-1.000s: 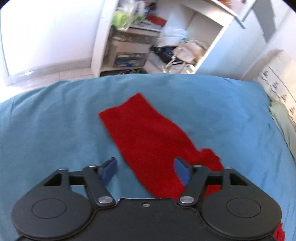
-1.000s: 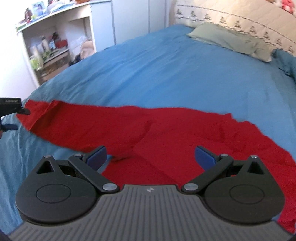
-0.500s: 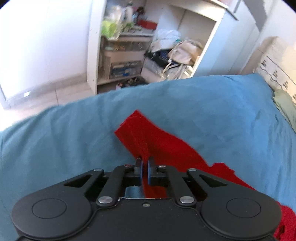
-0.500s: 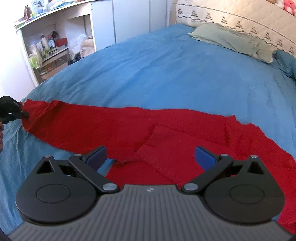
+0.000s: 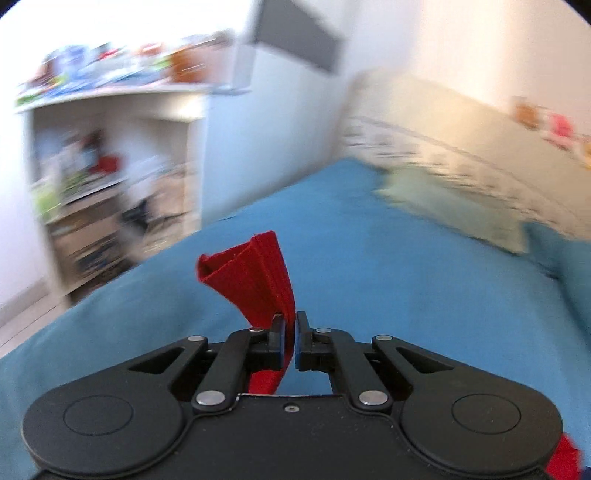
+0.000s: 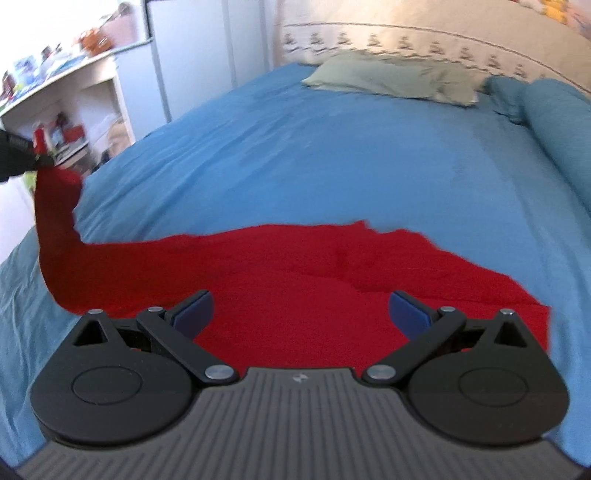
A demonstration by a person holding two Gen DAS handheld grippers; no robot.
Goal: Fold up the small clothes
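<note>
A red garment [image 6: 295, 273] lies spread on the blue bedspread [image 6: 332, 155]. My left gripper [image 5: 290, 332] is shut on one end of the red garment [image 5: 255, 280] and holds it lifted above the bed; the cuff sticks up past the fingers. In the right wrist view that lifted end [image 6: 55, 206] hangs from the left gripper [image 6: 18, 158] at the far left. My right gripper [image 6: 299, 314] is open and empty, low over the middle of the garment, with its blue pads [image 6: 406, 314] apart.
A green pillow [image 6: 391, 77] and a blue bolster [image 6: 554, 122] lie at the head of the bed by the cream headboard [image 6: 424, 33]. A cluttered white shelf unit [image 5: 103, 177] stands beside the bed on the left.
My left gripper closed on the garment's end and has lifted it off the bed, swinging towards the headboard. The right gripper stayed open and moved slightly over the garment.
</note>
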